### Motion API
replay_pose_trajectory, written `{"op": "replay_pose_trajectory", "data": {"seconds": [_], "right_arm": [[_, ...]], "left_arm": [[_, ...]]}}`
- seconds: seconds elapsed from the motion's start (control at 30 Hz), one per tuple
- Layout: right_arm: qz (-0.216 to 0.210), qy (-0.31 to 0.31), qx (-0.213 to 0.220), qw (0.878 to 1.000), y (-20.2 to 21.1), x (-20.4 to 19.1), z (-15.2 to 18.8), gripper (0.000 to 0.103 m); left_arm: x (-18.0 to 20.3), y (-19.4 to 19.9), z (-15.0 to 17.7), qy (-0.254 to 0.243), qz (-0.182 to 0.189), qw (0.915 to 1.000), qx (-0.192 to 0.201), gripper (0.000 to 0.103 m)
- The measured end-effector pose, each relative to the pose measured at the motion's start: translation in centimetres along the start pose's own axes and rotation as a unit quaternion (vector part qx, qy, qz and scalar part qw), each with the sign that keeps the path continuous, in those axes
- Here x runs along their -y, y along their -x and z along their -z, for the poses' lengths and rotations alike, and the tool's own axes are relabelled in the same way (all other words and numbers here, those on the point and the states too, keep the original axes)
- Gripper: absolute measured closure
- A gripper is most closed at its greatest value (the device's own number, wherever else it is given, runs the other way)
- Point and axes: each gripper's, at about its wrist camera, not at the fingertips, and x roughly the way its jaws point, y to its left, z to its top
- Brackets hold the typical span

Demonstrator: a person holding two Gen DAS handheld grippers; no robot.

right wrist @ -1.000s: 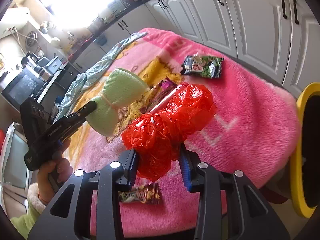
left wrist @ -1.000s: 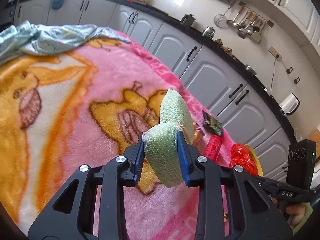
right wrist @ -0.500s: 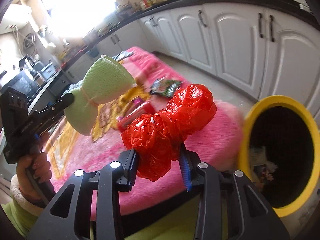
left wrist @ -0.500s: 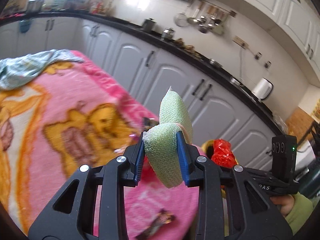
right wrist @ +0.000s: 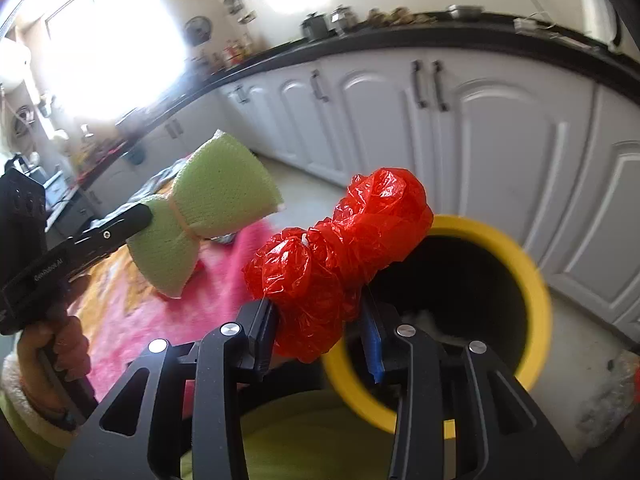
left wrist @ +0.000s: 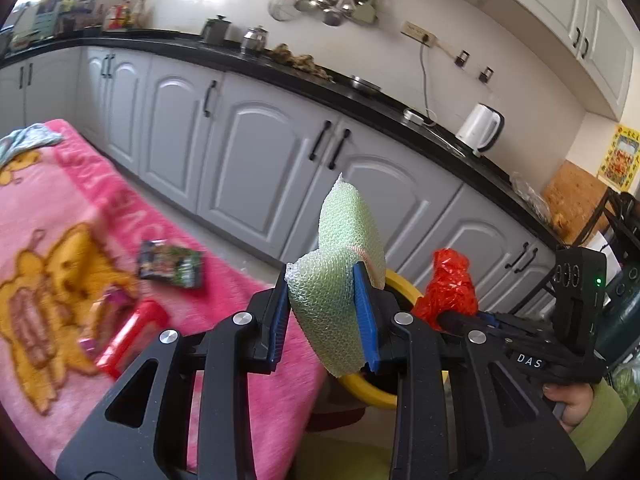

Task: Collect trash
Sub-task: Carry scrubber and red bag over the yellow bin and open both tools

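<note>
My left gripper (left wrist: 325,322) is shut on a pale green foam net (left wrist: 340,276), held in the air past the edge of the pink blanket (left wrist: 60,240). The net also shows in the right wrist view (right wrist: 204,208). My right gripper (right wrist: 318,332) is shut on a crumpled red plastic bag (right wrist: 340,248), held just in front of the mouth of a yellow-rimmed bin (right wrist: 536,292). The bin's rim (left wrist: 404,286) shows behind the net in the left wrist view, with the red bag (left wrist: 450,284) to its right.
On the blanket lie a dark snack packet (left wrist: 170,264), a red wrapper (left wrist: 132,332) and a pink wrapper (left wrist: 102,316). Grey cabinets (left wrist: 256,160) under a black countertop stand behind. A white kettle (left wrist: 480,128) stands on the counter. A grey cloth (left wrist: 24,142) lies far left.
Both grippers have swung from over the blanket toward the yellow bin, each still holding its trash. The bin mouth now sits right behind the red bag.
</note>
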Motion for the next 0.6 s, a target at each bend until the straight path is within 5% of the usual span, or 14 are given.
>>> {"op": "replay_pose_trajectory", "data": {"seconds": [0.47, 0.6], "right_arm": [[0.076, -0.016, -0.011, 0.997, -0.3, 7.6, 1.7, 0.066], [0.080, -0.034, -0.017, 0.996, -1.0, 8.8, 2.0, 0.056]], "left_arm": [[5.9, -8.5, 1.2, -0.027, 0.032, 0.9973, -0.060, 0.079], [5.9, -9.8, 1.6, -0.026, 0.028, 0.9966, -0.073, 0.077]]}}
